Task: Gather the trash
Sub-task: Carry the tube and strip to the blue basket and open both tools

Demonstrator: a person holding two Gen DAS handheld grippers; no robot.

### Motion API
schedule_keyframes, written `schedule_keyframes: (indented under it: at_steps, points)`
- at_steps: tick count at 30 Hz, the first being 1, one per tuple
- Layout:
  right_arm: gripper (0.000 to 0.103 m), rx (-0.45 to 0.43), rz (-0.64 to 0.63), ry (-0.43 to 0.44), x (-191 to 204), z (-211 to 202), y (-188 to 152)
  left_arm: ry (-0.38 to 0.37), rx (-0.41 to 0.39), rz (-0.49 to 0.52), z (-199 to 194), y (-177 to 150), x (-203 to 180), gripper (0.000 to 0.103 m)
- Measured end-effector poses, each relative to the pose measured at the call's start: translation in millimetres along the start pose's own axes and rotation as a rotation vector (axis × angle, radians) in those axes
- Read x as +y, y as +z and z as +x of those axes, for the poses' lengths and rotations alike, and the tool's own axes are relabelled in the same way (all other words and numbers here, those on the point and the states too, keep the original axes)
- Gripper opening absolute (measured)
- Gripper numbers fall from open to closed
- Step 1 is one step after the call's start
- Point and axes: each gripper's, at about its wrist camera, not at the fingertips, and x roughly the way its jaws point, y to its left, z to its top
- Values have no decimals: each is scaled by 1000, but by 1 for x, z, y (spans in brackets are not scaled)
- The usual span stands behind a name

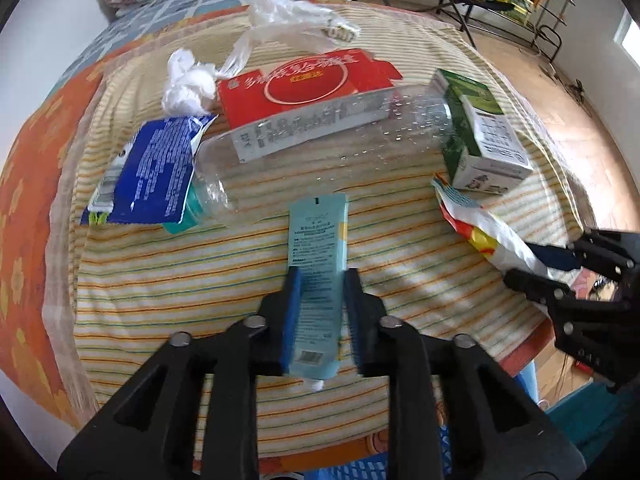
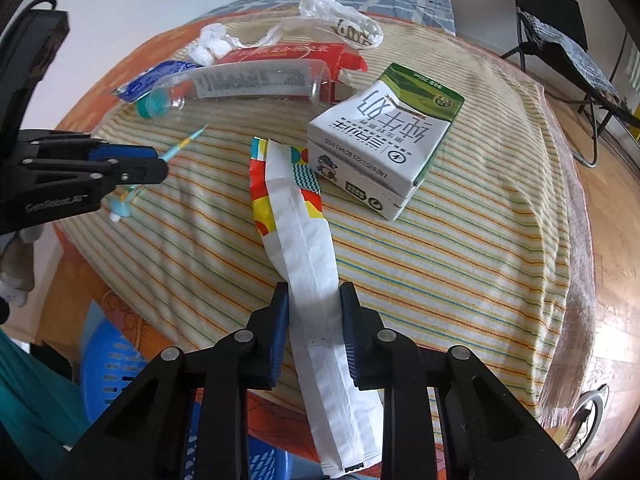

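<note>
A light-blue flat tube [image 1: 318, 236] lies lengthwise between the blue pads of my left gripper [image 1: 322, 276], which is shut on its sides. From the right wrist view the left gripper [image 2: 160, 164] holds that tube [image 2: 186, 142] edge-on just above the striped cloth [image 2: 460, 260]. My right gripper [image 2: 314, 300] is shut on a long white wrapper with a colourful end [image 2: 296, 208], pads against both its edges. In the left wrist view the right gripper [image 1: 520, 262] sits at the cloth's right edge on the same wrapper [image 1: 492, 236].
On the cloth lie a clear plastic bottle [image 1: 320, 148], a red box [image 1: 304, 84], a green-white milk carton [image 2: 384, 136], a blue packet [image 1: 152, 172], crumpled white tissue [image 1: 186, 84] and a thin plastic bag [image 1: 288, 20]. A blue basket [image 2: 108, 372] stands below the near edge. A folding chair [image 2: 560, 20] stands behind.
</note>
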Motion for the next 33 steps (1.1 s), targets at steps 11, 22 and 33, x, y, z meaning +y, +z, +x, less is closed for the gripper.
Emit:
schedule_keyframes:
  at_steps: [11,22,33]
  points:
    - [29,29,-2,-4,15,9,17,40,10,-43,17,17,0,36]
    - [23,-43,47,79,12,-8,14,-15,-36,-62,-8,8,5,36]
    - [23,-149,137,145,13,-50,-12,-66,-85,-44,-50,-27,-5,36]
